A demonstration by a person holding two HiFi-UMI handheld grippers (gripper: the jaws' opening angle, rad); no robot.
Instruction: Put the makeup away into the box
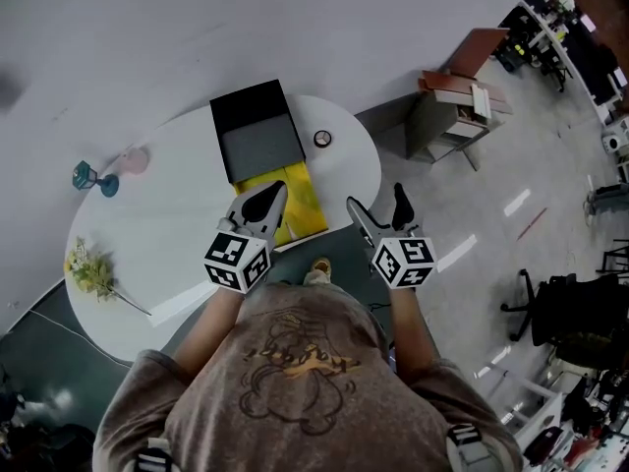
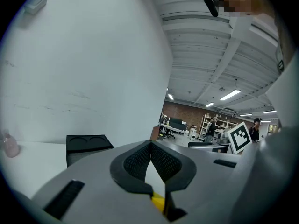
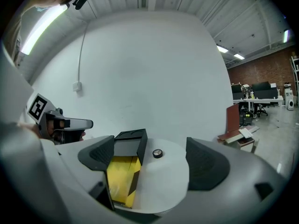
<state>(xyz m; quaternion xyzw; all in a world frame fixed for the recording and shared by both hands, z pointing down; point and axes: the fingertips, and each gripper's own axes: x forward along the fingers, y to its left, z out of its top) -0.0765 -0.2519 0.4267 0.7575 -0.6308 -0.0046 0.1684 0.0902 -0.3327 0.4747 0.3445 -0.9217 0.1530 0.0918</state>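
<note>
A black box [image 1: 257, 146] lies open on the white oval table [image 1: 167, 234], with a yellow panel [image 1: 303, 203] folded out toward me. A small round makeup compact [image 1: 322, 139] sits on the table just right of the box. My left gripper [image 1: 267, 197] hovers over the yellow panel, its jaws shut with nothing held [image 2: 150, 146]. My right gripper [image 1: 376, 201] is off the table's right edge, open and empty. In the right gripper view the compact [image 3: 157, 153] and the box [image 3: 128, 146] show between its spread pads [image 3: 205, 167].
At the table's left are a pink object [image 1: 135, 159], a teal object [image 1: 95, 178] and a flower sprig [image 1: 88, 268]. A low cabinet [image 1: 457, 106] stands on the floor to the right, and an office chair [image 1: 575, 313] further right.
</note>
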